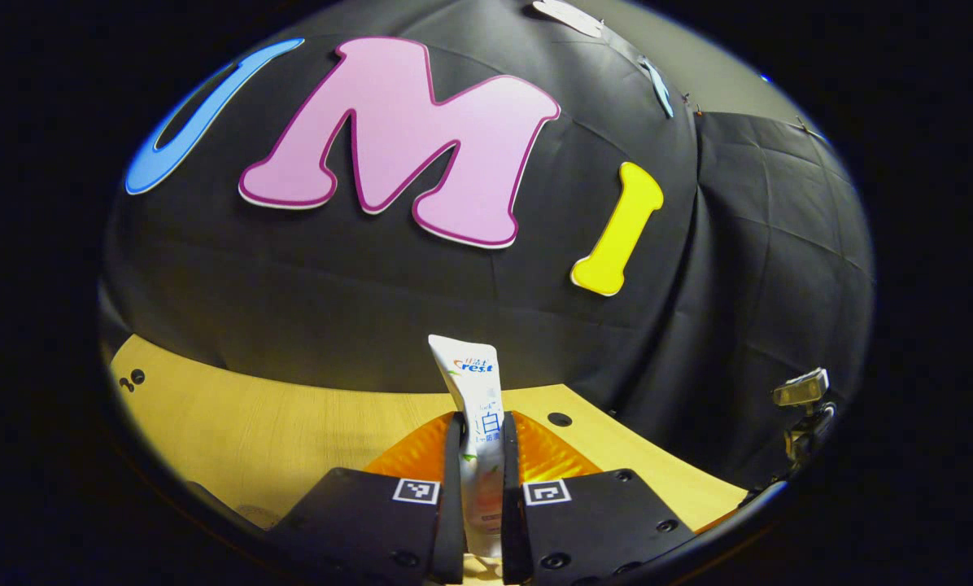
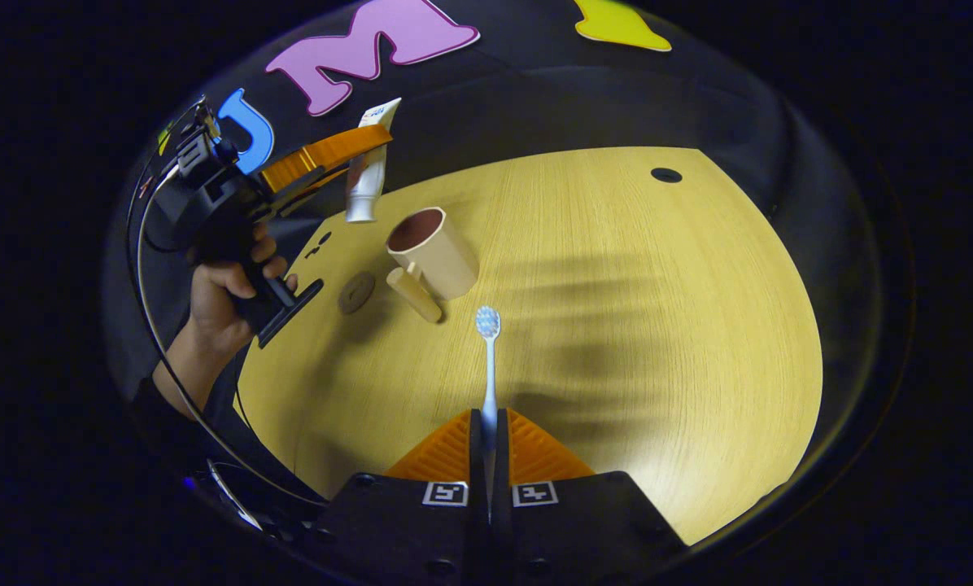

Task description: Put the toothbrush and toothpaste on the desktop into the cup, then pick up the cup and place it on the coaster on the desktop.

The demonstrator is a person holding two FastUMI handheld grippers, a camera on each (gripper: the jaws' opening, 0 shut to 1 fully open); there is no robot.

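At the bottom centre of the left gripper view, the left gripper (image 1: 481,456) is clamped on the toothpaste (image 1: 477,407), which stands upright above the table (image 1: 291,423). In the right gripper view, the right gripper (image 2: 488,439) pinches the toothbrush (image 2: 488,358), head pointing up-frame. The cup (image 2: 434,252) stands at upper left of centre, the round coaster (image 2: 356,291) just left of it.

Pale wood desktop, warm and cool colours on it

Light yellow wood-grain desktop (image 2: 617,309) fills mid-frame; the beige plastic cup (image 2: 434,254) shows a reddish-brown inside, upper left of centre. Beside it, a dull brown round coaster (image 2: 356,291). White toothpaste tube (image 1: 478,423) carries blue and orange print; white toothbrush (image 2: 488,358), pale blue-and-white bristles.
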